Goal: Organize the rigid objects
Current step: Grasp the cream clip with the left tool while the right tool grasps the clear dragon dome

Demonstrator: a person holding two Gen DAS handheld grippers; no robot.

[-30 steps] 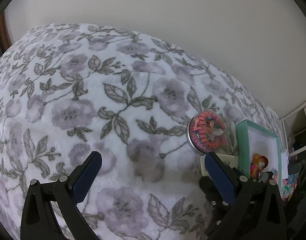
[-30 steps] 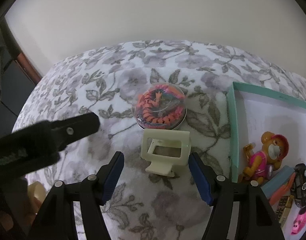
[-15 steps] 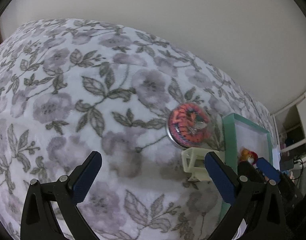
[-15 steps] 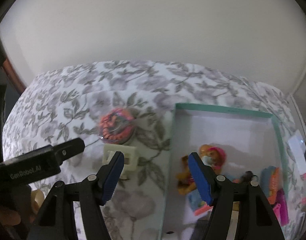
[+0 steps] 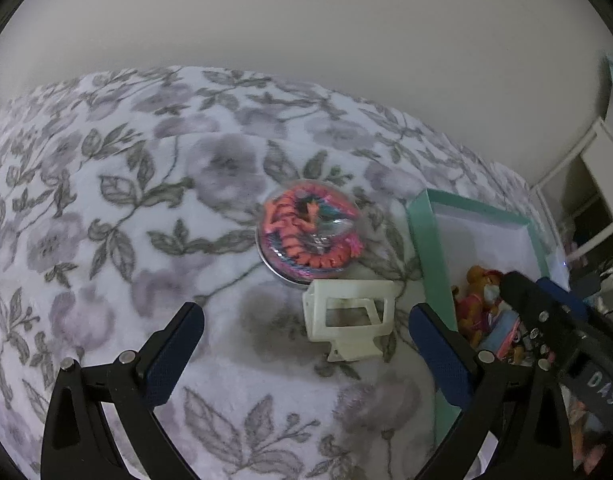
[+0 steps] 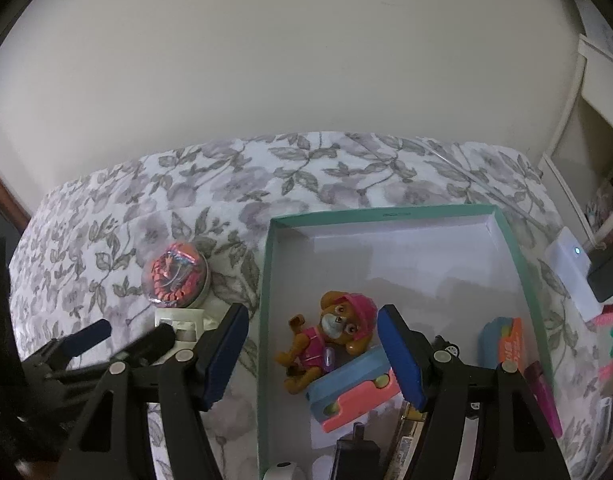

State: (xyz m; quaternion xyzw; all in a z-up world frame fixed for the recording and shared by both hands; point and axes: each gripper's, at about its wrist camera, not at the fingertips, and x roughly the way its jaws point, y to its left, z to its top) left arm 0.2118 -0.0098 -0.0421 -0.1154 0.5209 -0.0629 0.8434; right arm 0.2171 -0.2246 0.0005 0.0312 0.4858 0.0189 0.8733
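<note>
Fingers apart and empty, the left gripper (image 5: 306,356) hovers over a cream plastic bracket (image 5: 348,324) on the floral blanket (image 5: 106,208), a domed dragon toy (image 5: 308,238) just behind. The right gripper (image 6: 312,350), also spread wide, hangs above a pup figure (image 6: 330,336) inside the teal box (image 6: 266,280).

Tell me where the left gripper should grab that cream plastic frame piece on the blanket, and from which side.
Probably across the cream frame's two short sides, coming straight down from above. It lies flat on the floral blanket with its open window facing up, already between the open left gripper's fingers. The far edge seems to sit against the domed dragon case, so avoid pinching front to back.
</note>
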